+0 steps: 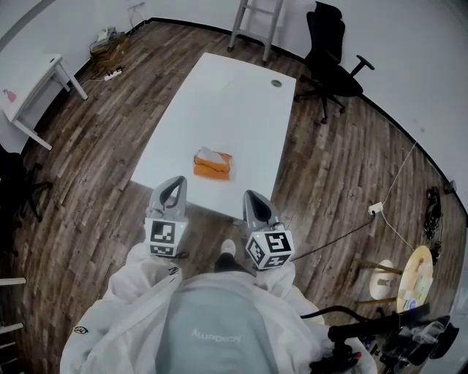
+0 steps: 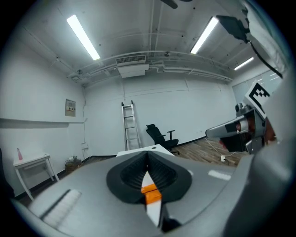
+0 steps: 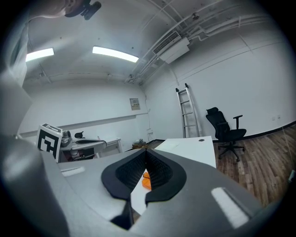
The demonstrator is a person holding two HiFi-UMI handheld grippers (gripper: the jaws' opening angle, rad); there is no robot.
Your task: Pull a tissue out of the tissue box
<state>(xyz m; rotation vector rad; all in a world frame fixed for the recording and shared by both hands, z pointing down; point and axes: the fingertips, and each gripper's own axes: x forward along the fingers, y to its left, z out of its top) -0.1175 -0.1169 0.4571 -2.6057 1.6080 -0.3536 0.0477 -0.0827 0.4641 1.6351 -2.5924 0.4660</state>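
Observation:
An orange tissue box [image 1: 213,167] lies near the front end of the long white table [image 1: 234,88], with a white tissue [image 1: 209,154] sticking up from its top. Both grippers hang side by side short of the table's near edge, well apart from the box. My left gripper [image 1: 175,184] is shut with nothing in it, and so is my right gripper [image 1: 253,197]. In the left gripper view the shut jaws meet in front of the camera [image 2: 148,156] and the box [image 2: 151,194] shows as an orange strip below them. The right gripper view shows the box [image 3: 146,181] under its shut jaws.
A black office chair [image 1: 333,62] stands at the table's far right and a ladder [image 1: 256,22] at its far end. A small white side table [image 1: 33,91] is at the left. A cable and socket [image 1: 376,209] lie on the wood floor to the right.

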